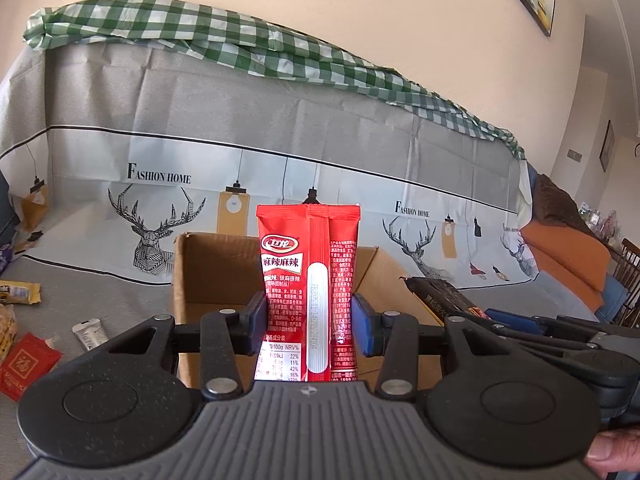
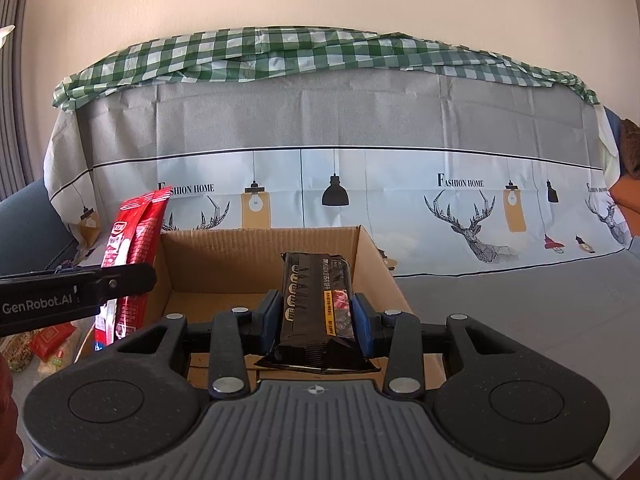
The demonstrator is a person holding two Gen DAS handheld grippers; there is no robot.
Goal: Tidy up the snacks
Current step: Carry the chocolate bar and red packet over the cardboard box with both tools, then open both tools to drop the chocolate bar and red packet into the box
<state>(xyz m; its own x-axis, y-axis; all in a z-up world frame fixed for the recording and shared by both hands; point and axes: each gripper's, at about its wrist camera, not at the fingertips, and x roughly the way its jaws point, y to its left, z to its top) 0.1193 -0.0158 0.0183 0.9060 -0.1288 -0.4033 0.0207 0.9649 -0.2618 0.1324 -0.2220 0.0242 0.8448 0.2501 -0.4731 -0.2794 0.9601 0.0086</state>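
1. Waiting loose at far left on the grey printed cloth (image 1: 100, 280) are several snacks not yet sorted: a yellow wrapper (image 1: 18, 293), a small white sachet (image 1: 91, 334) and a flat red packet (image 1: 26, 364) with a torn-looking corner. I judge these are the work still left.
2. Next comes the left gripper (image 1: 306, 320), jaws partly closed and clamped on a tall red snack pouch (image 1: 308, 280). The pouch is glossy foil or plastic with a raised back seam and a crimped top edge; it stands upright, poised over the near left part of the box.
3. Behind and under both tools sits the open cardboard box (image 2: 260, 256), plain brown corrugated board with a ragged rim and upright flaps. The visible part of its floor looks bare, so the filling seems barely begun.
4. Further right, the right gripper (image 2: 316, 320) is narrowed onto a black snack pack (image 2: 318, 304), blue pads pressing its sides. This pack is shiny, crinkled film, oblong, with a serrated sealed end toward the camera and a yellow strip label; it hangs over the box interior.
5. Both packs appear ready for lowering in; neither is released yet.
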